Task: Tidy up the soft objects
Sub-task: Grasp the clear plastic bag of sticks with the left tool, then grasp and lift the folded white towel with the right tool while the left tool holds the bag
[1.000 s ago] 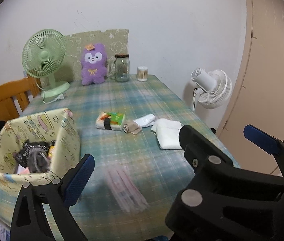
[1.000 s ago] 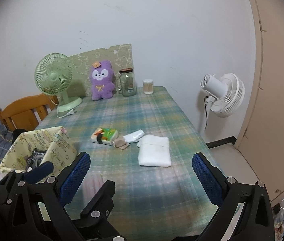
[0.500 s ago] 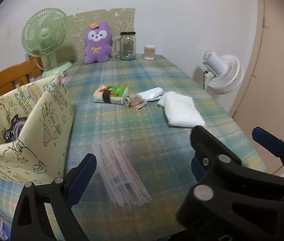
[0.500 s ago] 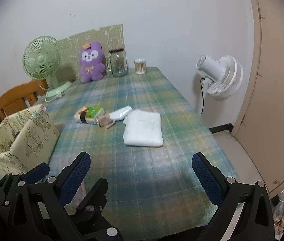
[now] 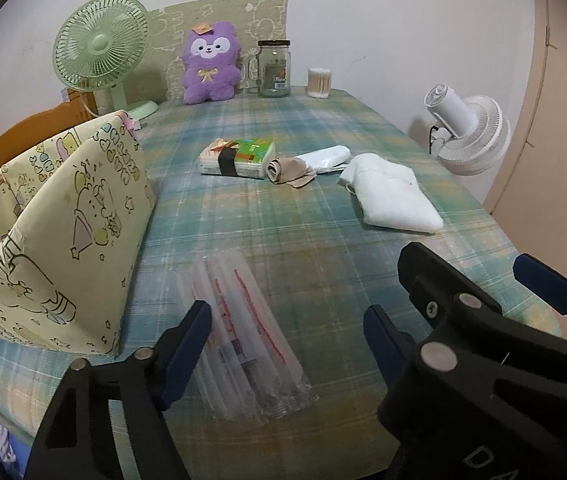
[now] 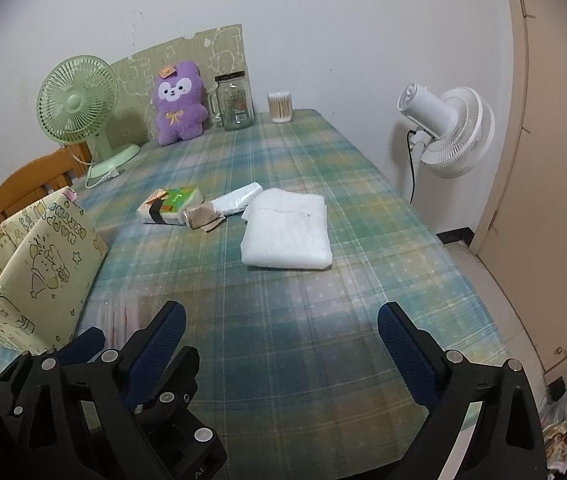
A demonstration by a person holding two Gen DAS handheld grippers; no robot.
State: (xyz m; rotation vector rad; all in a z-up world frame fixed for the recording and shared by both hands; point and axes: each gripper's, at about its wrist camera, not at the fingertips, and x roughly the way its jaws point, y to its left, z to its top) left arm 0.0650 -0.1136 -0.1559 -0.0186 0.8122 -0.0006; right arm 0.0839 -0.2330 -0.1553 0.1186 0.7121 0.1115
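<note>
Jaws of the left gripper have just been closing around the clear packet, not touching it; the right gripper gapes wide, empty.

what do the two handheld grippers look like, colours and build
Both are alike: the left gripper and the right gripper have chunky black plastic frames with angular struts, round silver rivets at the pivots, and two fingers faced with dark blue textured pads. Pale embossed letters mark the black bodies. No cables, hands or sleeves show.

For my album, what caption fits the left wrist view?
Open left tool poised over a clear packet on the plaid table, fabric bag alongside.
</note>
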